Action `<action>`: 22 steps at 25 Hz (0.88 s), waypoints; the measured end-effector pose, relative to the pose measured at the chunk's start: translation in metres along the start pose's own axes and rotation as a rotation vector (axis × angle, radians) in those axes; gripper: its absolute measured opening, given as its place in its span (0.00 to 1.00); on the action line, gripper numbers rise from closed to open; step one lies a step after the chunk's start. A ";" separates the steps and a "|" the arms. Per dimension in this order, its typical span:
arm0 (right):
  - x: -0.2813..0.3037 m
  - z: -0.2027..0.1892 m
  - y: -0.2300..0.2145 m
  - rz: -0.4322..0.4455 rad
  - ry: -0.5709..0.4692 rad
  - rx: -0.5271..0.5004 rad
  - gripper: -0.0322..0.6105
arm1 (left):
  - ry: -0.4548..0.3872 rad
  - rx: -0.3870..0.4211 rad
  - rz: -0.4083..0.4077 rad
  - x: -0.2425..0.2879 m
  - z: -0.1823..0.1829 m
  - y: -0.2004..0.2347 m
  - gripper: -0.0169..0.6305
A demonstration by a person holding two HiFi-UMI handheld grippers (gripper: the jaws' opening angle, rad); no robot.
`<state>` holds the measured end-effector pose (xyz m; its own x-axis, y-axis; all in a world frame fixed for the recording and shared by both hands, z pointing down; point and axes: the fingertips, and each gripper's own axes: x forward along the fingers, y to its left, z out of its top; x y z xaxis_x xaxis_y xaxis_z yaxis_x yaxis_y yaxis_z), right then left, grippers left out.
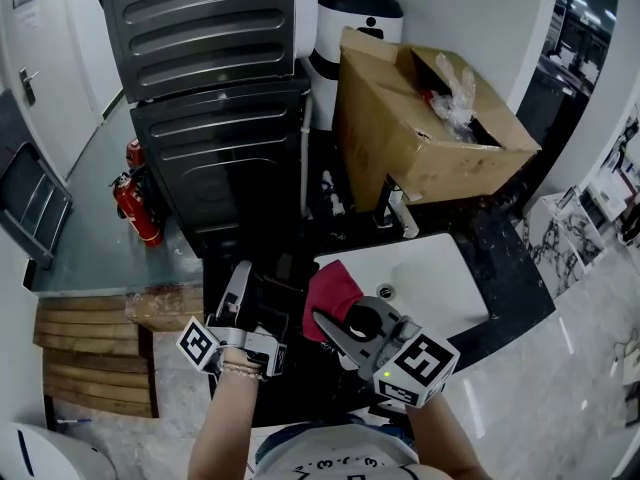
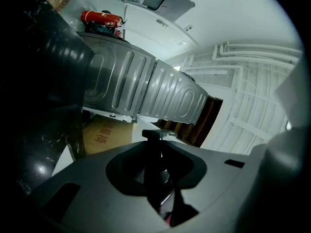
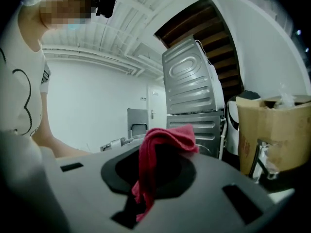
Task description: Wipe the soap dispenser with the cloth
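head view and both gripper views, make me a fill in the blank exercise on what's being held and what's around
1. The right gripper is shut on a cloth whose colour is ___.
2. The left gripper is shut on a pump-top soap dispenser whose colour is ___.
3. The box behind the white sink is made of ___.

Missing words: red; black; cardboard
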<state>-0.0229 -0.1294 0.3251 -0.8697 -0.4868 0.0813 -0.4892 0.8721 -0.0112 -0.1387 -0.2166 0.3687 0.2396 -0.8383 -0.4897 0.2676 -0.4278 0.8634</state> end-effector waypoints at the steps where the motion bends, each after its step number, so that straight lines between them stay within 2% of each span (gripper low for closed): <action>1: -0.004 0.003 -0.007 -0.036 -0.009 -0.001 0.13 | -0.007 -0.016 -0.020 0.000 0.000 -0.004 0.18; 4: -0.012 0.004 -0.037 -0.169 -0.011 0.011 0.13 | -0.013 -0.051 -0.064 0.003 0.001 -0.013 0.18; 6: -0.013 0.004 -0.048 -0.205 -0.003 -0.011 0.13 | -0.008 -0.055 -0.072 0.005 0.001 -0.019 0.18; 10: 0.002 0.006 -0.036 -0.138 -0.016 -0.067 0.13 | -0.002 -0.062 -0.078 0.007 -0.003 -0.025 0.18; 16: 0.015 -0.030 -0.022 -0.108 0.110 -0.056 0.13 | -0.049 -0.059 -0.050 0.000 0.007 -0.019 0.18; 19: 0.016 -0.027 -0.015 -0.117 0.087 -0.055 0.13 | -0.049 -0.049 -0.036 -0.001 0.007 -0.016 0.18; 22: 0.014 -0.010 0.001 -0.071 0.026 -0.062 0.13 | -0.053 -0.019 -0.012 -0.001 0.008 -0.014 0.18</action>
<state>-0.0353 -0.1350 0.3359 -0.8306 -0.5466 0.1059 -0.5437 0.8373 0.0571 -0.1499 -0.2123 0.3575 0.1864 -0.8504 -0.4921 0.2874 -0.4317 0.8550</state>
